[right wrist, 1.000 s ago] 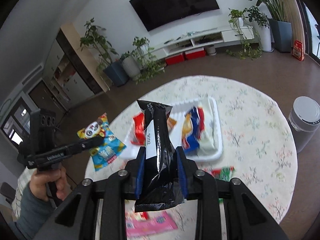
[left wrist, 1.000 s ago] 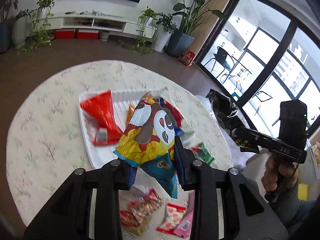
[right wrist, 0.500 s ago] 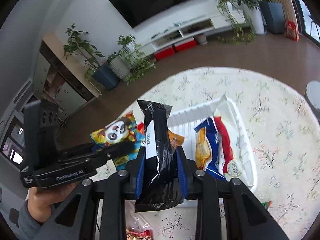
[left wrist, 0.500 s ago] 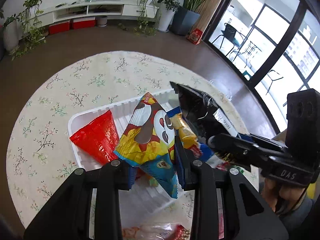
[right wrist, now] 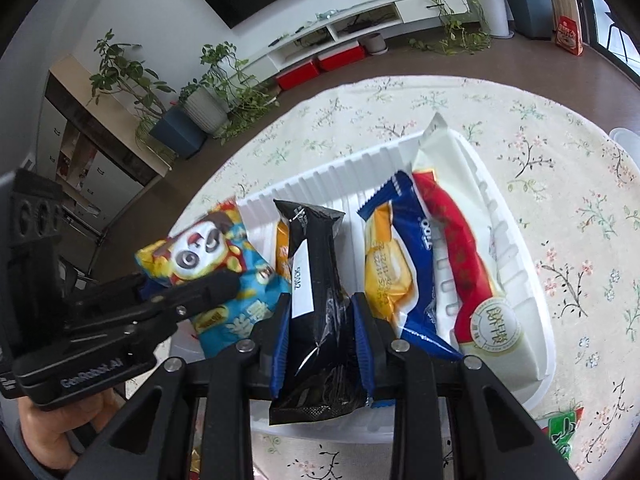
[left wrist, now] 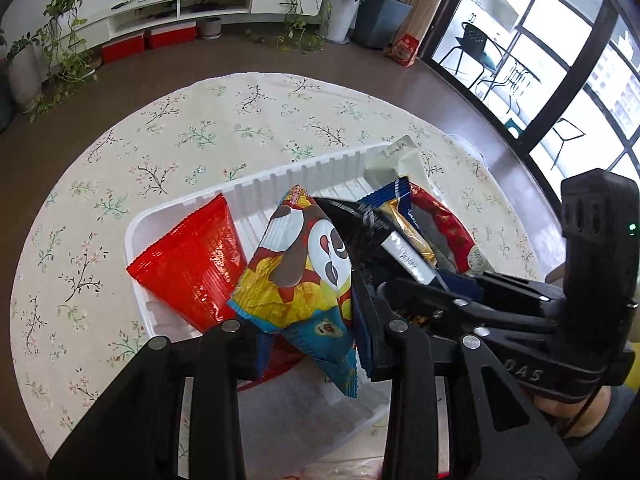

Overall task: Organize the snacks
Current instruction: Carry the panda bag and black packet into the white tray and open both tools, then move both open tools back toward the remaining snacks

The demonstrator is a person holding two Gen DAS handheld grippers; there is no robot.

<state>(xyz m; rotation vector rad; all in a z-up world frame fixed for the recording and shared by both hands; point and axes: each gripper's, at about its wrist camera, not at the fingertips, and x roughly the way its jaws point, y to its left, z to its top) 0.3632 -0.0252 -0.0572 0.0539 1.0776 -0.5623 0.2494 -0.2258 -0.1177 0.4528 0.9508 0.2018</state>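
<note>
My left gripper (left wrist: 308, 320) is shut on a yellow and blue panda snack bag (left wrist: 300, 276) and holds it over the white ribbed tray (left wrist: 260, 188). My right gripper (right wrist: 320, 316) is shut on a black snack packet (right wrist: 316, 280), held over the tray (right wrist: 516, 248) beside the panda bag (right wrist: 204, 256). The black packet also shows in the left wrist view (left wrist: 360, 232). In the tray lie a red bag (left wrist: 192, 256), a blue and yellow packet (right wrist: 400, 264) and a white and red packet (right wrist: 468, 264). An orange packet (right wrist: 282, 248) lies behind the black one.
The tray sits on a round table with a floral cloth (left wrist: 200, 128). A green wrapper (right wrist: 564, 428) lies on the cloth at the tray's near right. A white bin lid (right wrist: 628, 136) shows past the table's right edge. Plants and a TV shelf stand behind.
Both grippers have moved forward and down over the tray with their packets. The black packet now sits right beside the panda bag.
</note>
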